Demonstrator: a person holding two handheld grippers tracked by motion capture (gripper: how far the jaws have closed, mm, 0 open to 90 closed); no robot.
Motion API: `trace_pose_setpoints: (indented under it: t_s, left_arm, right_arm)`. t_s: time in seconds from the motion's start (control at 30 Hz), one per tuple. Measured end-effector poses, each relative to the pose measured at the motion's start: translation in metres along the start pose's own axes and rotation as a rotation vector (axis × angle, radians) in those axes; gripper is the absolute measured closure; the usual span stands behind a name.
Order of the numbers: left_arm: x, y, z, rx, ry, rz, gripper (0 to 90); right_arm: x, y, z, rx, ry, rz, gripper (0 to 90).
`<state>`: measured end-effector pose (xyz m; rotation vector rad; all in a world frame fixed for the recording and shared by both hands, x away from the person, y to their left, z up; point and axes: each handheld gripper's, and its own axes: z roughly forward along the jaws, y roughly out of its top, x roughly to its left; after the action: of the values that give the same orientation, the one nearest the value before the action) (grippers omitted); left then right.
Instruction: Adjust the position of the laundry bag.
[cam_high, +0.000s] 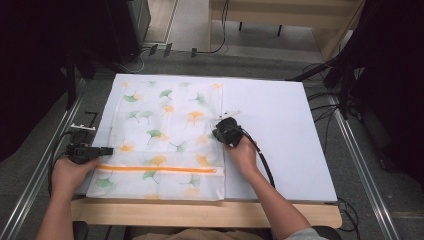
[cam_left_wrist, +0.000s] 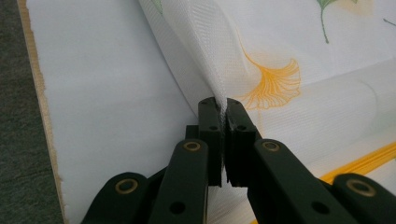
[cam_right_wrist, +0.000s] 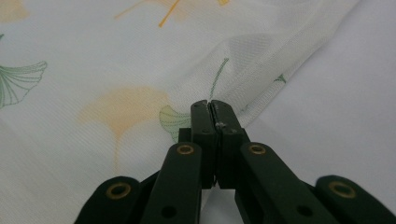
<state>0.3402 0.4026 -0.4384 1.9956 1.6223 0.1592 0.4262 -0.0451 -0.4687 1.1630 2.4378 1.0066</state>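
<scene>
Here, in the high view, the mesh bag (cam_high: 162, 135) with leaf prints lay flat on the left half of the white surface (cam_high: 280, 135), its orange zipper (cam_high: 160, 169) near the front edge. In the left gripper view, the left tongs (cam_left_wrist: 223, 108) were closed on a raised fold of the bag. In the right gripper view, the right tongs (cam_right_wrist: 211, 108) pinched its right edge. Both grips seemed done; lifting or folding remained.

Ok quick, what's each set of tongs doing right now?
Left tongs: closed, pinching a raised fold of the mesh bag.
Right tongs: closed on the mesh bag near its edge.
</scene>
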Motion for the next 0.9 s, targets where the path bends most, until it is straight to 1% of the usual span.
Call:
trace_pose_setpoints:
  t_s: [0.07,0.1,0.17,0.23,0.27,0.3,0.33,0.37,0.4,0.47,0.5,0.53,0.57,0.63,0.7,0.73,0.77,0.8,0.83,0.87,0.9]
  left_arm:
    - [0.000,0.000,0.000,-0.001,0.000,0.000,88.7]
    - [0.000,0.001,0.000,-0.005,-0.002,-0.001,88.8]
    - [-0.002,0.001,0.000,-0.010,-0.005,-0.001,88.9]
    - [-0.003,0.002,0.000,-0.011,-0.006,0.001,89.0]
    - [-0.006,0.003,0.001,-0.010,-0.004,0.007,88.9]
    - [-0.007,0.004,0.002,-0.007,-0.005,0.016,89.0]
    - [-0.010,0.005,0.003,-0.002,-0.006,0.015,88.9]
    - [-0.010,0.005,0.003,-0.002,-0.006,0.015,89.0]
    - [-0.013,0.008,0.006,0.002,-0.023,0.020,88.9]
    - [-0.019,0.010,0.008,0.007,-0.038,0.036,88.9]
    - [-0.019,0.010,0.008,0.007,-0.038,0.036,88.9]
    - [-0.023,0.013,0.010,0.006,-0.047,0.045,88.9]
    - [-0.029,0.016,0.013,-0.001,-0.074,0.053,88.9]
    - [-0.034,0.019,0.016,-0.003,-0.091,0.055,88.9]
    - [-0.039,0.023,0.020,0.003,-0.105,0.061,88.9]
    - [-0.043,0.024,0.022,0.002,-0.106,0.065,88.9]
    - [-0.043,0.024,0.022,0.002,-0.106,0.065,89.0]
    - [-0.047,0.026,0.024,0.006,-0.109,0.076,89.0]
    - [-0.053,0.029,0.027,0.010,-0.110,0.094,89.0]
    - [-0.053,0.029,0.027,0.010,-0.110,0.094,88.9]
    - [-0.058,0.031,0.030,0.016,-0.115,0.103,88.9]
  right_arm:
    - [-0.002,0.001,-0.001,0.016,0.007,0.012,90.0]
    - [-0.003,0.002,-0.002,0.016,0.010,0.005,90.0]
    - [-0.005,0.002,-0.004,0.020,0.012,0.013,90.0]
    - [-0.007,0.003,-0.005,0.017,0.014,0.012,90.0]
    - [-0.009,0.003,-0.006,0.018,0.015,0.022,90.0]
    - [-0.014,0.003,-0.009,0.039,0.028,0.065,90.0]
    - [-0.015,0.003,-0.010,0.046,0.029,0.080,90.0]
    - [-0.015,0.003,-0.010,0.046,0.029,0.080,90.0]
    - [-0.019,0.002,-0.013,0.051,0.025,0.080,90.0]
    - [-0.024,0.000,-0.016,0.051,0.017,0.078,90.0]
    - [-0.024,0.000,-0.016,0.051,0.017,0.078,90.0]
    - [-0.027,-0.001,-0.018,0.049,0.009,0.083,90.0]
    - [-0.036,-0.004,-0.024,0.047,0.006,0.104,90.0]
    - [-0.042,-0.006,-0.028,0.041,-0.004,0.114,90.0]
    - [-0.050,-0.009,-0.033,0.034,-0.002,0.128,90.0]
    - [-0.054,-0.011,-0.035,0.037,-0.004,0.136,90.0]
    - [-0.054,-0.011,-0.035,0.037,-0.004,0.136,90.0]
    - [-0.062,-0.015,-0.039,0.043,-0.004,0.144,90.0]
    - [-0.064,-0.016,-0.040,0.043,-0.004,0.144,90.0]
    - [-0.064,-0.016,-0.040,0.043,-0.004,0.144,90.0]
    - [-0.067,-0.018,-0.042,0.049,-0.005,0.150,90.0]
